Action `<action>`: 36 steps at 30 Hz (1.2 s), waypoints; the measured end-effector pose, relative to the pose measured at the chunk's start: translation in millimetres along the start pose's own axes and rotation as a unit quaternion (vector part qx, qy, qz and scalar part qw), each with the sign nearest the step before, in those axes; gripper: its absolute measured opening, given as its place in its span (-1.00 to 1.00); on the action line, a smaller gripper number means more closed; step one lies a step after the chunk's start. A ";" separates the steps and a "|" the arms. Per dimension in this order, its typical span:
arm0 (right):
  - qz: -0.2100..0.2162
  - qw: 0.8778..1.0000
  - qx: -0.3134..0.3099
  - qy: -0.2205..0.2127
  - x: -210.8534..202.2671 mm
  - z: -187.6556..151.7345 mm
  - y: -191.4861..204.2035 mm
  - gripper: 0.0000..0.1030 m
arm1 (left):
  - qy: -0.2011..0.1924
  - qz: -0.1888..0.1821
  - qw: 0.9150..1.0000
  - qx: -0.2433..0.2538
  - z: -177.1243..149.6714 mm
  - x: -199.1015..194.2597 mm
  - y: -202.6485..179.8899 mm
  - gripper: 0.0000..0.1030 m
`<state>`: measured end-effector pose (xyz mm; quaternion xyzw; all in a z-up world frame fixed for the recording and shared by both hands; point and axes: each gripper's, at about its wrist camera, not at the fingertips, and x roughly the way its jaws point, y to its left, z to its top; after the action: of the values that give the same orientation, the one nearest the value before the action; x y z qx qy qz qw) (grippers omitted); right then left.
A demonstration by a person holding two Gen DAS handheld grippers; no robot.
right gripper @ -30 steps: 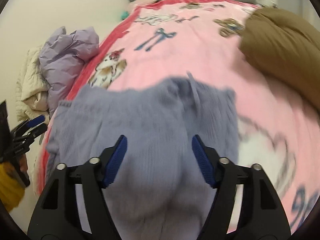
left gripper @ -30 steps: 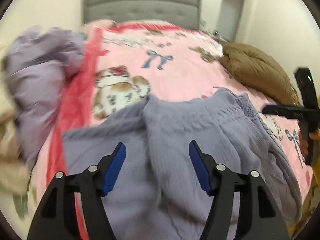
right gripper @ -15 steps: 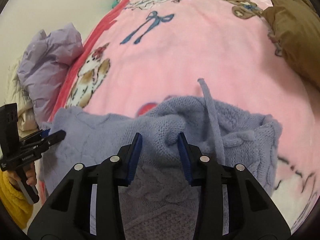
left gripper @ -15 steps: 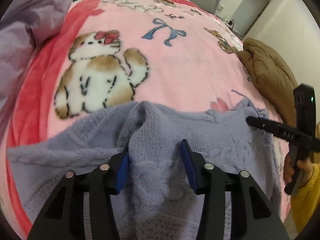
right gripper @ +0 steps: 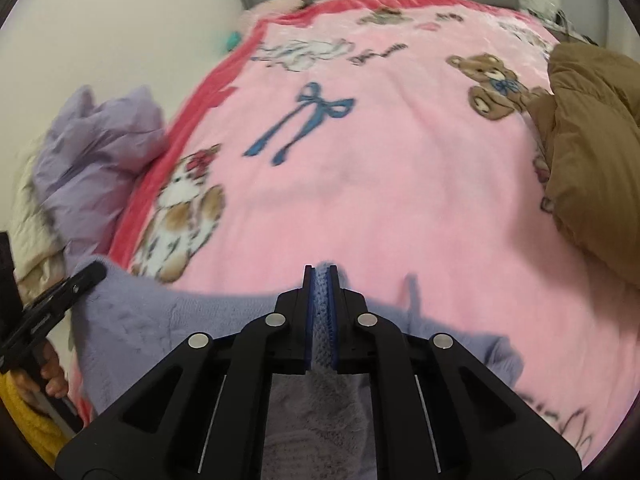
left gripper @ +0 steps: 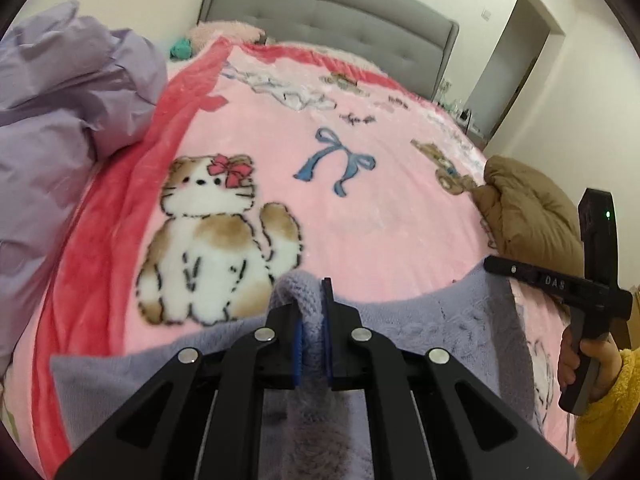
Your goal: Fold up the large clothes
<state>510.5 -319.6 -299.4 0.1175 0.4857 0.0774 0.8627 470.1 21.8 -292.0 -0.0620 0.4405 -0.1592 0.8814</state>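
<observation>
Left gripper [left gripper: 311,320] of mine is clamped on a bunched fold of the lavender knit sweater [left gripper: 440,328], which lies across the bed's near edge on the pink blanket [left gripper: 360,216]. Further right, my right gripper [right gripper: 320,300] pinches the same sweater's far edge.

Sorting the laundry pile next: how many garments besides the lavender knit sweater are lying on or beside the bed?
2, maybe more. A crumpled lilac puffer jacket at the pink blanket's left edge; a brown padded jacket on its right side. Cream fabric behind the lilac one may be another.
</observation>
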 end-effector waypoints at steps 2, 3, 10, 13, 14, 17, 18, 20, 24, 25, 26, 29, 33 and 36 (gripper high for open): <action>-0.011 1.000 0.020 0.010 11.4 6.1 -10.4 -0.97 | 0.025 0.016 0.999 0.017 -1.2 15.5 0.9 -0.86; -0.018 0.999 0.026 0.013 16.8 7.3 -14.4 -0.99 | 0.042 0.026 0.998 0.028 -4.1 24.7 2.8 -0.86; -0.002 0.999 0.019 0.026 23.3 -11.1 -24.6 -0.98 | 0.063 -0.001 0.998 0.028 -31.0 34.8 27.6 -0.52; 0.009 1.000 0.008 0.018 3.7 -30.9 -20.9 -0.69 | 0.033 -0.022 0.999 -0.027 -35.0 16.8 45.4 0.34; 0.016 1.000 0.015 0.017 -1.5 -37.7 -21.9 -0.28 | 0.017 -0.036 0.998 -0.045 -37.7 8.4 50.1 0.34; 0.033 0.998 0.047 0.001 -22.4 -72.5 -24.4 -0.14 | -0.004 -0.023 0.996 -0.087 -48.5 -14.1 58.7 0.34; 0.031 0.998 0.048 0.002 -26.5 -81.7 -23.1 -0.14 | -0.008 -0.018 0.995 -0.095 -53.5 -20.8 59.7 0.34; 0.021 0.998 0.053 0.008 -31.2 -98.6 -19.6 -0.14 | -0.010 -0.014 0.994 -0.107 -66.9 -35.5 56.9 0.34; 0.027 0.997 0.073 0.024 -37.1 -131.2 -13.9 0.04 | -0.008 -0.016 0.992 -0.126 -94.4 -55.5 44.1 0.36; 0.028 0.996 0.079 0.025 -37.6 -136.0 -13.4 0.11 | -0.005 -0.013 0.992 -0.124 -98.9 -56.3 40.8 0.36; 0.029 0.996 0.084 0.023 -38.9 -140.7 -13.4 0.11 | -0.003 -0.005 0.993 -0.118 -103.4 -57.1 35.5 0.36; 0.035 0.995 0.094 0.009 -43.5 -147.8 -12.6 0.10 | 0.011 0.019 0.996 -0.092 -114.2 -53.9 19.8 0.35; 0.032 0.994 0.105 0.016 -38.3 -155.2 -11.8 -0.58 | 0.039 0.059 0.992 -0.104 -128.9 -40.8 17.9 -0.50; 0.031 0.994 0.104 0.023 -31.7 -160.0 -9.6 -0.87 | 0.037 0.066 0.991 -0.111 -131.9 -37.3 19.7 -0.73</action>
<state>357.3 -316.3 -356.1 0.2199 0.5072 0.0559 0.8314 348.6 56.9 -348.4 -0.1248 0.4906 -0.0528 0.8608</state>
